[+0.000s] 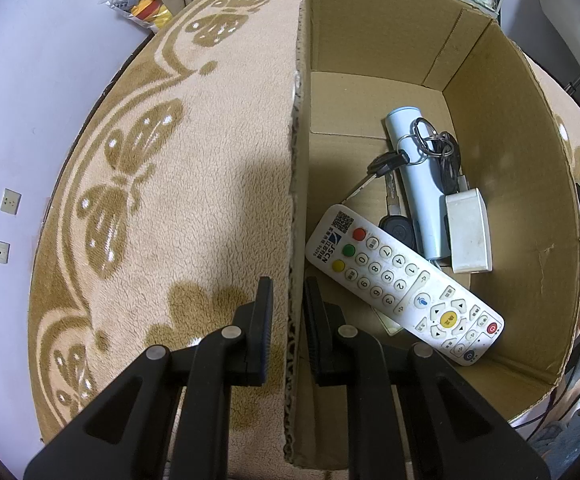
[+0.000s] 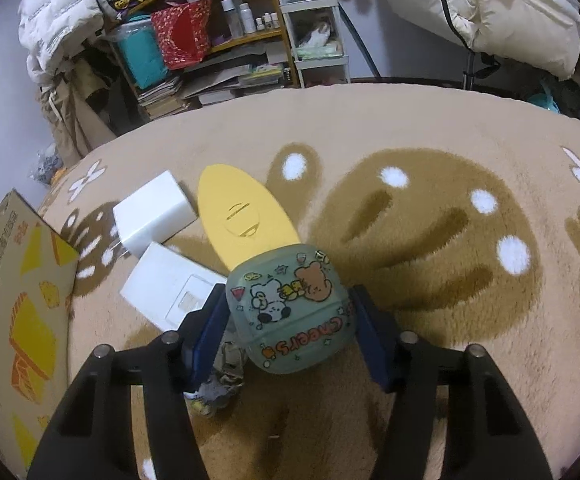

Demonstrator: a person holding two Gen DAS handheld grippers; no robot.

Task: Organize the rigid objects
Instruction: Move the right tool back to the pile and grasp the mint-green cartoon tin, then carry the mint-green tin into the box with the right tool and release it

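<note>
- So, left gripper (image 1: 286, 300): fingers narrow, straddling the box (image 1: 509, 168) wall, one finger outside and one inside; gripping or just near the wall, cannot tell.
- Box sits on a blanket (image 1: 150, 200) with a butterfly print.
- Already in the box: remote (image 1: 403, 284), keys (image 1: 409, 152), pale blue tube (image 1: 419, 184), white adapter (image 1: 469, 232). These look done.
- Right gripper (image 2: 290, 312): fingers wide, either side of a green case (image 2: 293, 312) with cartoon stickers. The left finger seems to touch it, the right one shows a small gap, so it looks bracketed rather than clamped.
- Case rests on the blanket, outside the box.
- Left outside, just beyond the case: white charger (image 2: 154, 212), flat white box (image 2: 170, 284), yellow oval card (image 2: 242, 216). Case overlaps the card's near end.
- Something small and crumpled under the right gripper's left finger; cannot identify.
- Progress judgement: roughly half. Four items in, about four still on the blanket.
- Current step, likely: grasp the case, then carry it to the box at far left of the right wrist view.
</note>
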